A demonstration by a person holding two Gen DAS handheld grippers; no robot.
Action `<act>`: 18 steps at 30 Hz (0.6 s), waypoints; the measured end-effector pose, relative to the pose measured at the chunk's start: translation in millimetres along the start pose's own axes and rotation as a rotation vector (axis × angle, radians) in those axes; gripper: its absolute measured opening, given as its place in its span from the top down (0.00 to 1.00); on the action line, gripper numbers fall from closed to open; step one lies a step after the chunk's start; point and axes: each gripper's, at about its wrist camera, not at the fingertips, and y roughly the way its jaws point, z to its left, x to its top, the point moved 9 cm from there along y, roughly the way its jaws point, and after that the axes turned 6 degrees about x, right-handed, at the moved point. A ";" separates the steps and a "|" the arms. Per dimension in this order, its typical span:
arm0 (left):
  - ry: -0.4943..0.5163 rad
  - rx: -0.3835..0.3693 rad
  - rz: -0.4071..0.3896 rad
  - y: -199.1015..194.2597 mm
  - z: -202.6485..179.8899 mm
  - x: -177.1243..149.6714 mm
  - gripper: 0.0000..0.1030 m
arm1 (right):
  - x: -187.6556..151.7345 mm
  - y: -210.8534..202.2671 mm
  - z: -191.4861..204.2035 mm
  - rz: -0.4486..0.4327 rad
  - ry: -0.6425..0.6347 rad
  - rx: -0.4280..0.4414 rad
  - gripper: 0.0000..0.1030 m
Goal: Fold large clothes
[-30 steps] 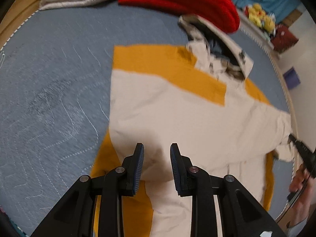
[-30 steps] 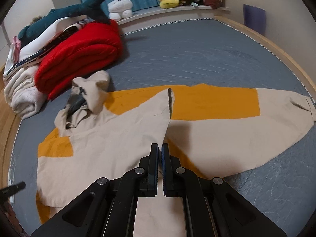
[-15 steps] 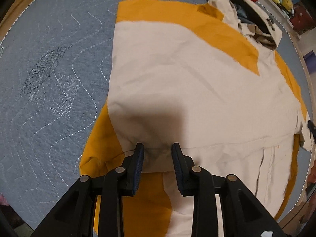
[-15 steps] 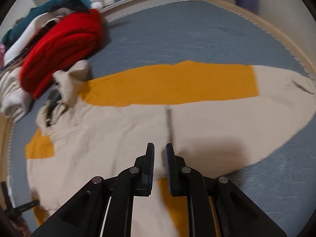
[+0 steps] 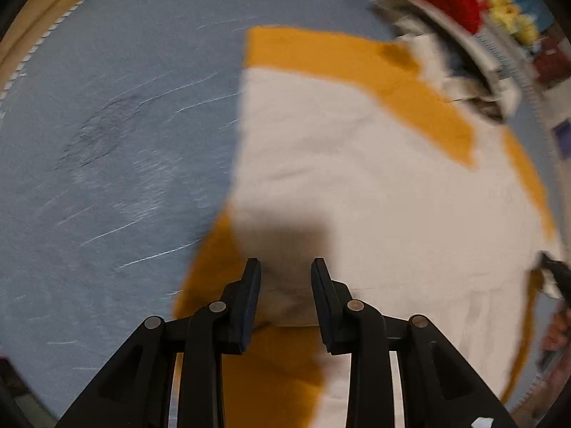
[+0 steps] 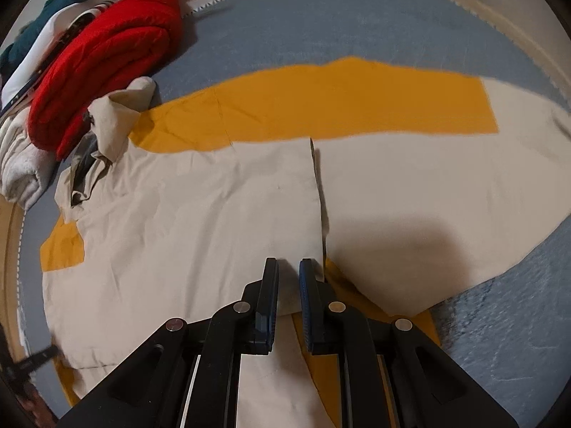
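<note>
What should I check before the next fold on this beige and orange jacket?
1. Left tongs open, nothing gripped: ok.
2. Right tongs open, released: ok.
3. Jacket body flat on the blue mat: ok.
4. Hood tucked in: not ok, bunched beside the red blanket.
5. Sleeve folded in: not ok, spread to the side.
6. Underside layers smooth: cannot tell.
</note>
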 end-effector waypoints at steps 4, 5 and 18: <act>-0.034 0.008 0.041 5.9 9.2 -11.5 0.74 | -1.2 -1.7 -9.2 0.028 0.013 -0.029 0.87; -0.022 0.021 0.007 -4.0 8.8 -8.0 0.74 | -2.4 -5.2 -14.1 0.034 0.039 -0.045 0.87; 0.117 0.057 -0.071 -42.4 -20.4 -29.2 0.74 | -5.4 -23.7 -1.2 0.018 0.019 -0.020 0.86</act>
